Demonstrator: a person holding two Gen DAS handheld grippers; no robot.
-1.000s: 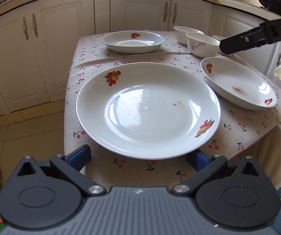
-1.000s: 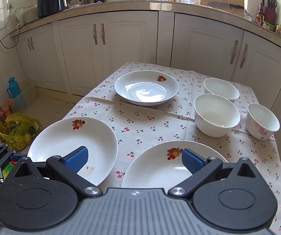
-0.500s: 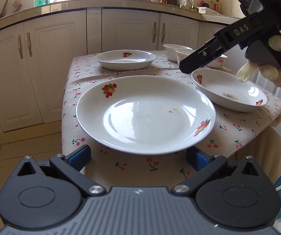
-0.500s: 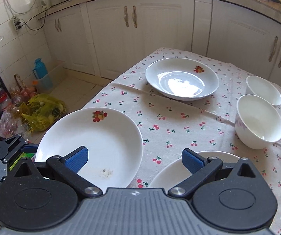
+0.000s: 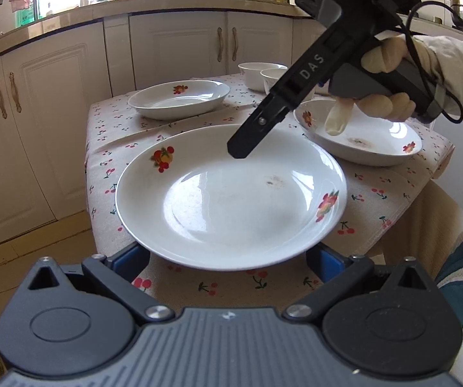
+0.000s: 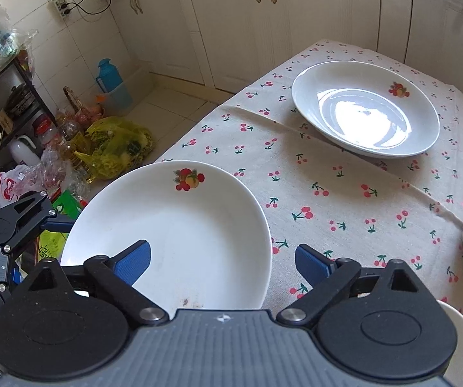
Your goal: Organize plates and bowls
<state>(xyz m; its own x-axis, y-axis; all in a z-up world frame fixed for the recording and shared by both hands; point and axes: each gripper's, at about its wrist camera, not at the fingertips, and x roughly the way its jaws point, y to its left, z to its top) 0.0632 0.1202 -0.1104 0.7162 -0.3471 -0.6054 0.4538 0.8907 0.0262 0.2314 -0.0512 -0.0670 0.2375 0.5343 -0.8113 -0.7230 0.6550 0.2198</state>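
Note:
A large white plate (image 5: pixel 231 193) with fruit prints sits at the near left edge of the cherry-print table (image 5: pixel 392 200). My left gripper (image 5: pixel 228 258) is open, with its blue pads wide apart just under the plate's near rim. My right gripper (image 6: pixel 223 261) hangs over the same plate (image 6: pixel 173 225). Its jaws are closing with the plate's right rim between them, one pad over the plate and one over the cloth, neither pressing. A second plate (image 6: pixel 365 109) lies at the far side and a third (image 5: pixel 360 138) on the right. Two white bowls (image 5: pixel 260 71) stand behind.
White cabinets (image 5: pixel 173 48) line the far wall close behind the table. On the floor to the left are a yellow bag (image 6: pixel 115 148), a blue flask (image 6: pixel 109 74) and a cluttered shelf (image 6: pixel 2 103). A gloved hand (image 5: pixel 382 58) holds the right gripper.
The right gripper has swung left and down from the right-hand plate to over the near left plate, and its jaws have narrowed. The left gripper has stayed at the plate's near rim, tilting slightly.

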